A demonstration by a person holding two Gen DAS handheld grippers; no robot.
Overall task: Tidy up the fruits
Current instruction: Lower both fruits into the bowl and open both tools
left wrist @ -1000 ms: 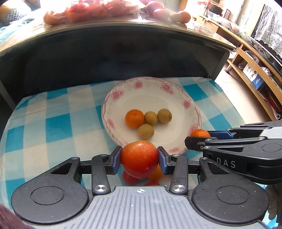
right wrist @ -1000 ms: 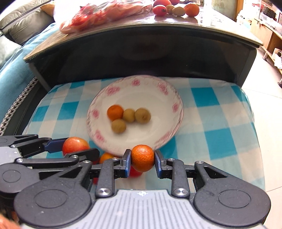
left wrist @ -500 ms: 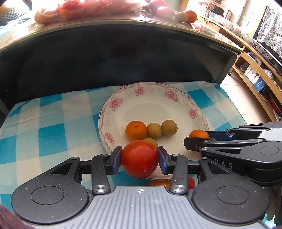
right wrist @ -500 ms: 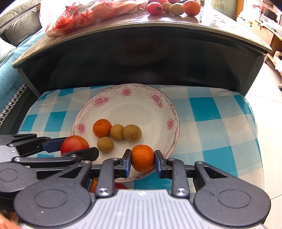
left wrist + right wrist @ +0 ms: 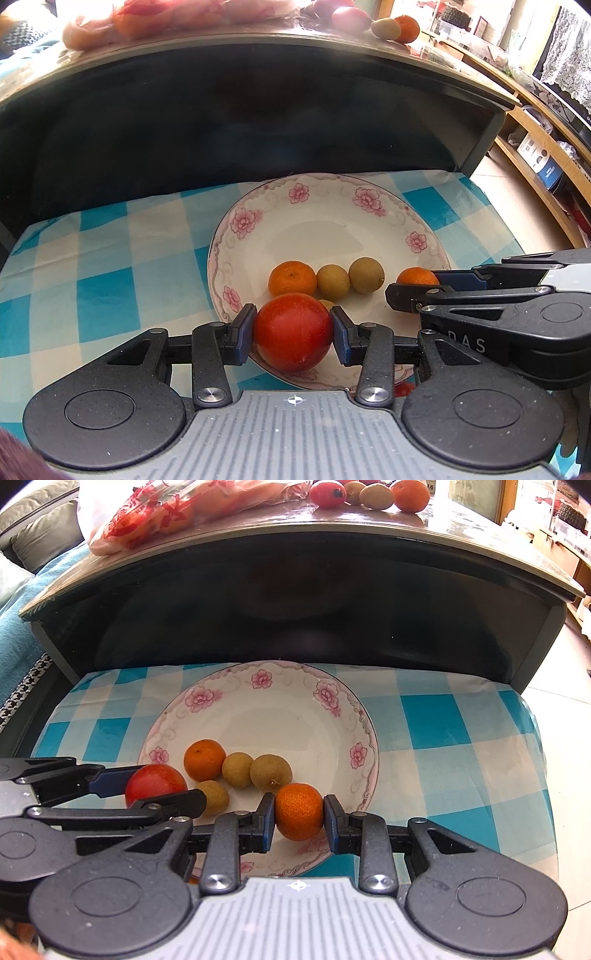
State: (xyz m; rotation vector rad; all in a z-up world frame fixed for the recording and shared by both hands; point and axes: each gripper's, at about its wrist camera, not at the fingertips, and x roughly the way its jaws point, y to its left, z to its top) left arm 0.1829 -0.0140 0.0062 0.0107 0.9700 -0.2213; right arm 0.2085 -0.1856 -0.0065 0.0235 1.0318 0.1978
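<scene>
Both grippers have advanced over the plate (image 5: 364, 734), the left gripper (image 5: 293, 330) clamping a red fruit (image 5: 293, 331), the right gripper (image 5: 299, 812) an orange (image 5: 299, 811).

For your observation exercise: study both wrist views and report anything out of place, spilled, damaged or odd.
Nothing looks spilled or damaged. The plate sits flat on the checked cloth, holding an orange and three small brown fruits. Some fruit and a bag lie on the tabletop above, not on the plate.
</scene>
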